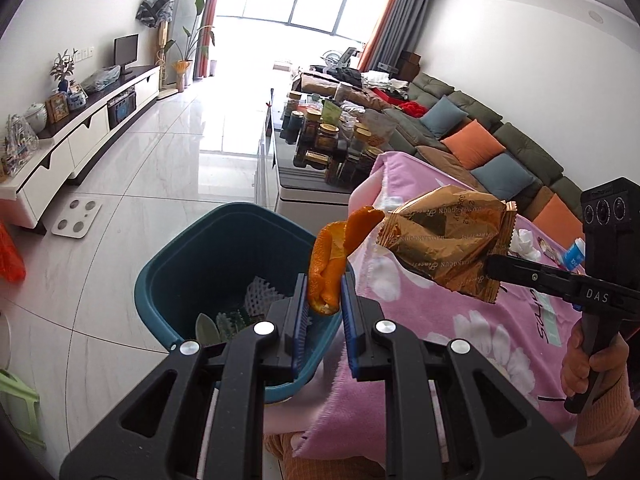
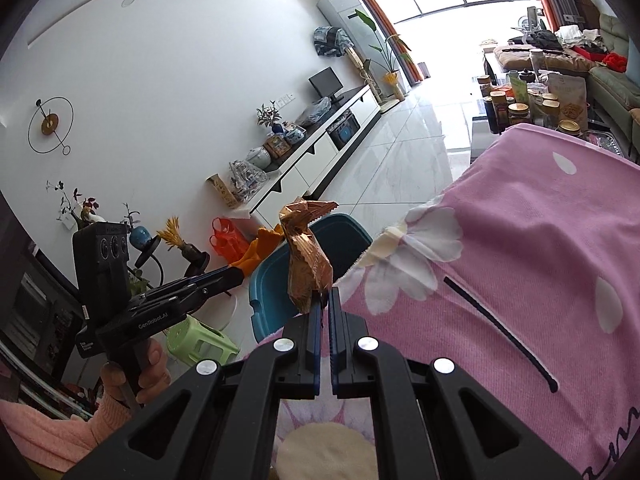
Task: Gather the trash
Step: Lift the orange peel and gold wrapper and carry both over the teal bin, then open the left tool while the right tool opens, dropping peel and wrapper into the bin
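**Peel and wrapper held over the bin's edge**

A curled strip of orange peel [image 1: 326, 258] is pinched at its lower end between the blue pads of the left gripper [image 1: 324, 300]; its upper end curls free above the near rim of a teal plastic bin [image 1: 180, 276]. Beside it, a crumpled gold-brown foil snack wrapper [image 1: 444, 240] is clamped by one corner in the right gripper [image 2: 325, 300], whose fingers are pressed together on it. The wrapper hangs over the edge of a pink blanket with white flowers [image 1: 460, 320], next to the bin.

Inside the bin, a white foam net [image 1: 260, 294] and some green leaves [image 1: 224, 322] show; the rest is hidden behind the gripper. A white tissue [image 1: 524, 242] and a blue-and-white packet [image 1: 574, 254] lie on the blanket, partly covered by the right gripper. The print on the wrapper is too distorted to read fully.
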A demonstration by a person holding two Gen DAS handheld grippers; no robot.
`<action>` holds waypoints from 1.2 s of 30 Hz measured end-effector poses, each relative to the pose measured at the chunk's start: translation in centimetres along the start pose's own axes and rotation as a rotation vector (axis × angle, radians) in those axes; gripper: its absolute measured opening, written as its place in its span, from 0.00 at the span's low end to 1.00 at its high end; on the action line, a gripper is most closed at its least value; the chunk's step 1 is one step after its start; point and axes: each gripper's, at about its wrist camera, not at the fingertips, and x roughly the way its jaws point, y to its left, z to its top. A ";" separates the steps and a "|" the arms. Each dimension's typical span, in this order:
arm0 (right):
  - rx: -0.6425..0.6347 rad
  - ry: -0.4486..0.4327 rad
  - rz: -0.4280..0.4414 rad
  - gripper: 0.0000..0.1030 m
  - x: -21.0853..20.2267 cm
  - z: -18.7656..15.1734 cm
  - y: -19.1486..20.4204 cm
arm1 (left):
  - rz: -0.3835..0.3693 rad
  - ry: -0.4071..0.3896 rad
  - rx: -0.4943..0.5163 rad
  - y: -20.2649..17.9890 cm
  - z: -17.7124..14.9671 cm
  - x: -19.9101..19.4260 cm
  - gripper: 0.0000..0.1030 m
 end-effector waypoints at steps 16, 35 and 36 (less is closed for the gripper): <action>-0.025 0.083 0.006 0.03 5.5 1.7 2.1 | 0.059 0.039 -0.089 4.3 -0.3 2.2 0.16; -0.030 0.140 -0.017 0.03 9.5 2.8 2.6 | 0.097 0.074 -0.143 5.5 -0.2 5.3 0.16; -0.029 0.144 -0.017 0.03 9.7 2.8 2.5 | 0.097 0.077 -0.145 5.7 -0.2 5.5 0.16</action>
